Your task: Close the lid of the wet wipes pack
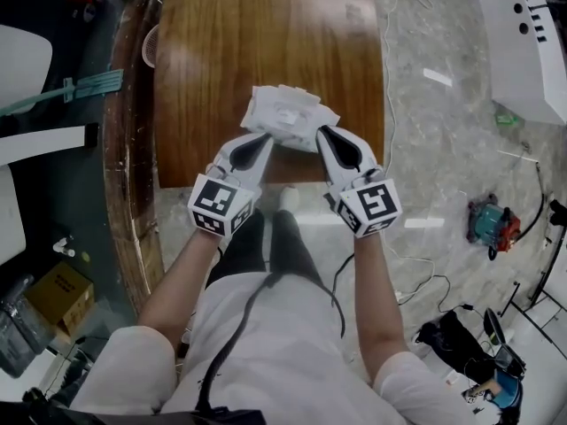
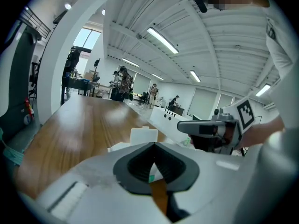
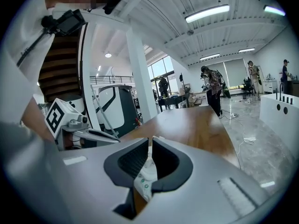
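The wet wipes pack (image 1: 288,118), white and crumpled, lies over the near edge of the wooden table (image 1: 266,25). My left gripper (image 1: 264,142) is shut on its near left edge, and a strip of white and green film shows between the jaws in the left gripper view (image 2: 153,146). A white flap of the pack (image 2: 144,135) stands up just beyond the jaw tips. My right gripper (image 1: 323,134) is shut on the pack's near right edge. Its film (image 3: 145,174) is pinched between the jaws of that gripper (image 3: 150,141).
The table's near edge runs just under both grippers. On the stone floor to the right lie a red and teal tool (image 1: 492,224) and cables. A cardboard box (image 1: 58,295) sits at the left, and a white machine (image 1: 532,34) at the top right. People stand far off.
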